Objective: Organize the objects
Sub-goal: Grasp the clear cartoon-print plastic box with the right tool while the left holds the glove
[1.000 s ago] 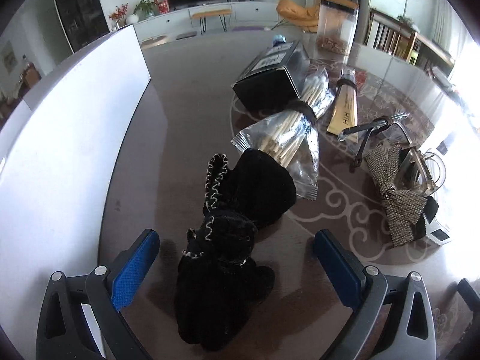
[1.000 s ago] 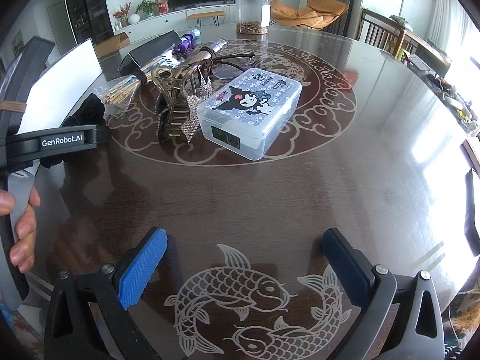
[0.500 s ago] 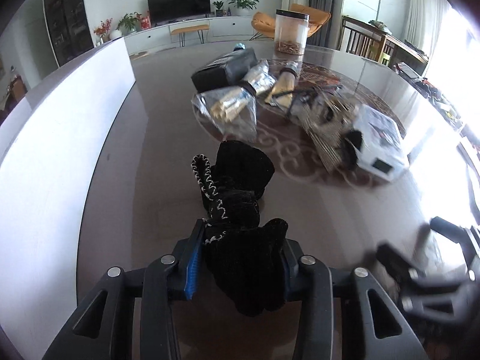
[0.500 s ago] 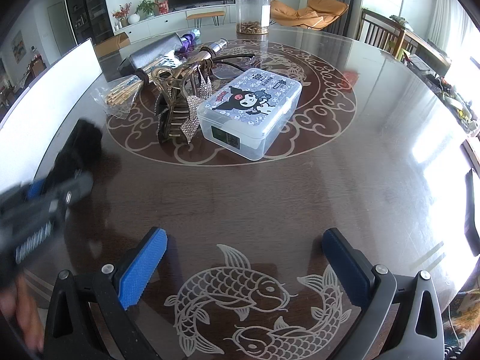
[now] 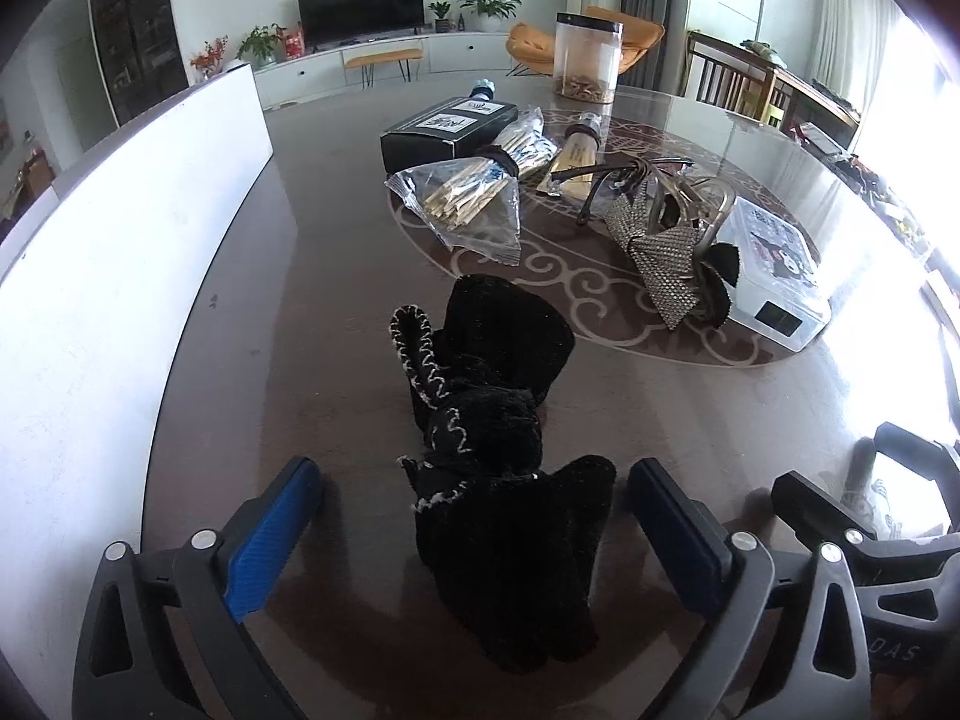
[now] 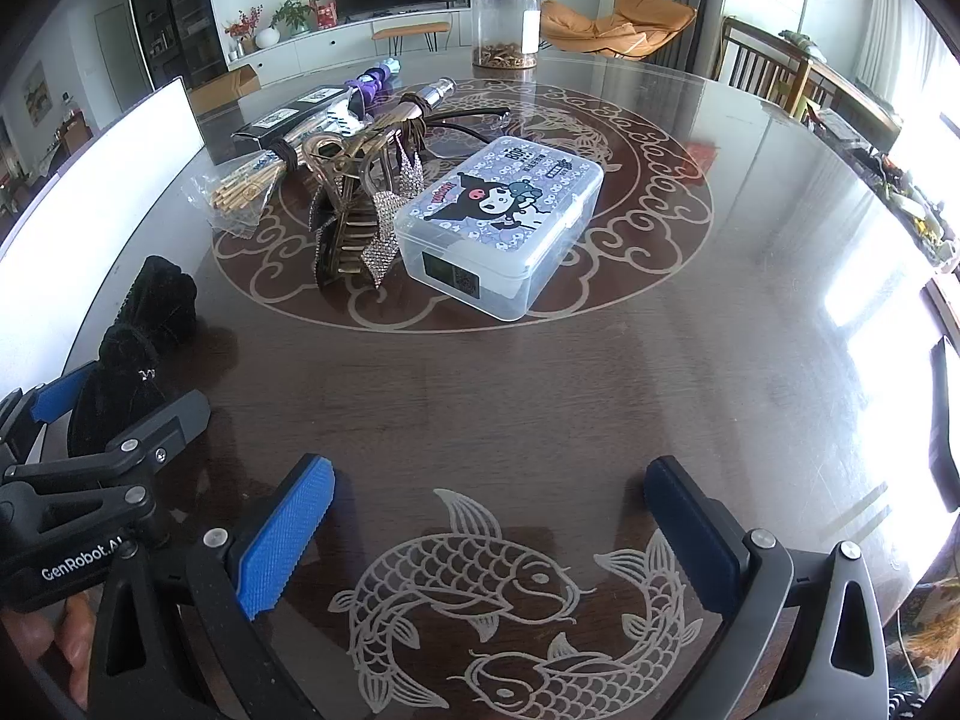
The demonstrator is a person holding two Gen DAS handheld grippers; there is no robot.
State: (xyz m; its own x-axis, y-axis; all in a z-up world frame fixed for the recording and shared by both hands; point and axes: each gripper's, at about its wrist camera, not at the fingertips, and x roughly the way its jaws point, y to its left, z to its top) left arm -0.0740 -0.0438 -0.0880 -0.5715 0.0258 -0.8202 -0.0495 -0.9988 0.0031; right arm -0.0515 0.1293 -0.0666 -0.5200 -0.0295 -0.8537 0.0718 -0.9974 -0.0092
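A black fuzzy glove (image 5: 498, 450) with white stitching lies on the dark round table (image 5: 336, 312), also seen at the left of the right wrist view (image 6: 141, 348). My left gripper (image 5: 474, 534) is open, its blue pads on either side of the glove's near end, not squeezing it. My right gripper (image 6: 489, 531) is open and empty above the fish pattern near the table's front edge. A clear lidded box with a cartoon print (image 6: 501, 222) stands at the table's middle.
A rhinestone hair claw (image 5: 666, 246), a bag of sticks (image 5: 468, 198), a black carton (image 5: 447, 132), glasses (image 5: 606, 177) and a clear jar (image 5: 588, 63) lie beyond the glove. A white board (image 5: 108, 276) runs along the left.
My left gripper was shut on the glove half a second ago and has opened, leaving the glove on the table. It had dragged the glove toward the near edge. The right gripper has not moved.
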